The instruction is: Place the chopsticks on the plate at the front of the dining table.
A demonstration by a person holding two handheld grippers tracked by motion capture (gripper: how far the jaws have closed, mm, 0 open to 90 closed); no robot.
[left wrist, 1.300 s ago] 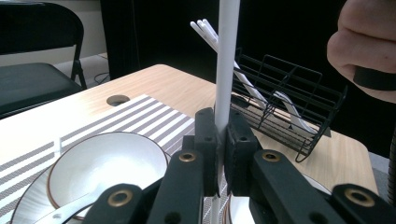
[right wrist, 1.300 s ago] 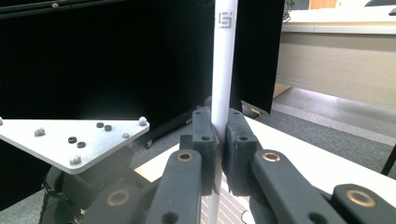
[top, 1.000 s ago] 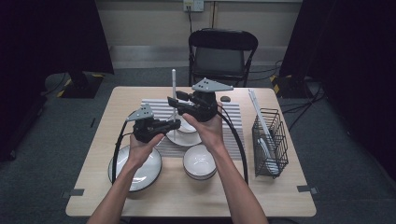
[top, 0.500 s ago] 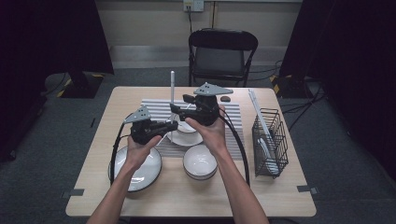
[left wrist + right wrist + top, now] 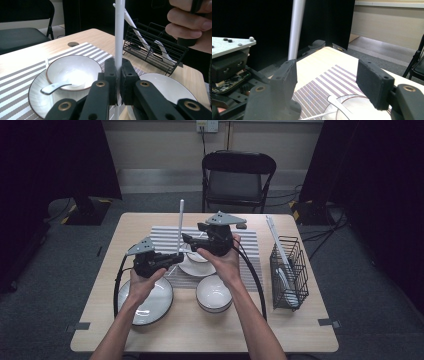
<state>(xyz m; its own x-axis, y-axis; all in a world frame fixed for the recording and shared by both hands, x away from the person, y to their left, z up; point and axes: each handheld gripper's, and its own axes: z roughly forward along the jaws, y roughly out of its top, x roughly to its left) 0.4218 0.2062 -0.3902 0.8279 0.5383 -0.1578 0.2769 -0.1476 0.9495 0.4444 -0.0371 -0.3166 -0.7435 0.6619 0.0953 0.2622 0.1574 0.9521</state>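
Up close, left gripper [image 5: 117, 75] clamped on white stick [image 5: 119, 32], right gripper [image 5: 327, 82] jaws apart, just been opening, nothing btwn.

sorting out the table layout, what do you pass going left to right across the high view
large plate under the left hand → left gripper shut on the upright white stick → right gripper, jaws just opened with nothing between them → empty white bowl → wire basket at the table's right edge
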